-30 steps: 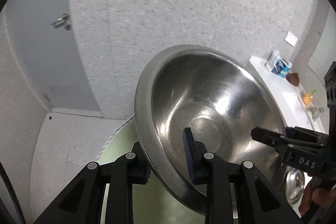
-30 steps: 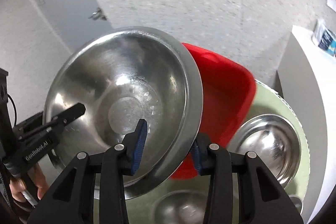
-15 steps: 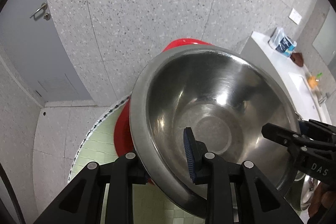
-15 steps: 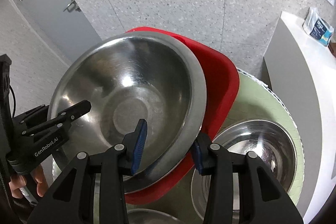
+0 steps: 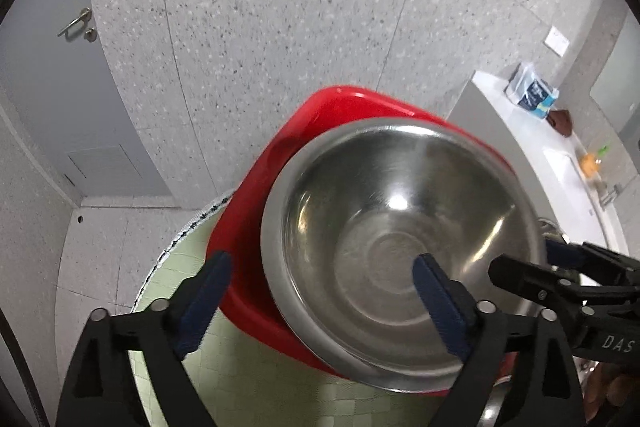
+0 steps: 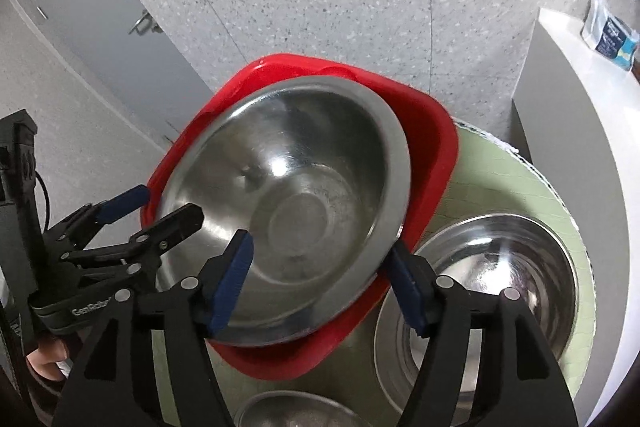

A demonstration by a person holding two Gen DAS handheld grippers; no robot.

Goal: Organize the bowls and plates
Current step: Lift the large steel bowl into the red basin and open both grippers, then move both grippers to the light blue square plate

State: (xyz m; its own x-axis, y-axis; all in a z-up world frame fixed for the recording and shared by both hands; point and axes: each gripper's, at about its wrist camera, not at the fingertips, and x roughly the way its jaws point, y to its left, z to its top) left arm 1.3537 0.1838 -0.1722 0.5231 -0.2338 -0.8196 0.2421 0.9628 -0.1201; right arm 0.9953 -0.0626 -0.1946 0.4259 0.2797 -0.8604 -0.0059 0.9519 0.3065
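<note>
A large steel bowl [image 5: 392, 239] [image 6: 292, 203] rests inside a red plastic basin [image 5: 256, 203] [image 6: 432, 147] on a round table with a green cloth [image 5: 240, 387] [image 6: 504, 183]. My left gripper [image 5: 320, 295] is open, its pads astride the bowl's near-left rim without gripping; it also shows in the right wrist view [image 6: 168, 207]. My right gripper [image 6: 324, 279] is open, its pads either side of the bowl's right rim; it shows at the right edge of the left wrist view [image 5: 532, 263].
A second steel bowl [image 6: 492, 291] sits on the cloth right of the basin, and a smaller one [image 6: 296, 411] at the near edge. A white counter [image 6: 580, 131] with a blue packet [image 6: 612, 35] curves along the right. A grey door [image 5: 44, 107] is at the left.
Both grippers lowered the steel bowl into the red basin and then opened, letting go of its rim. The bowl now lies level in the basin.
</note>
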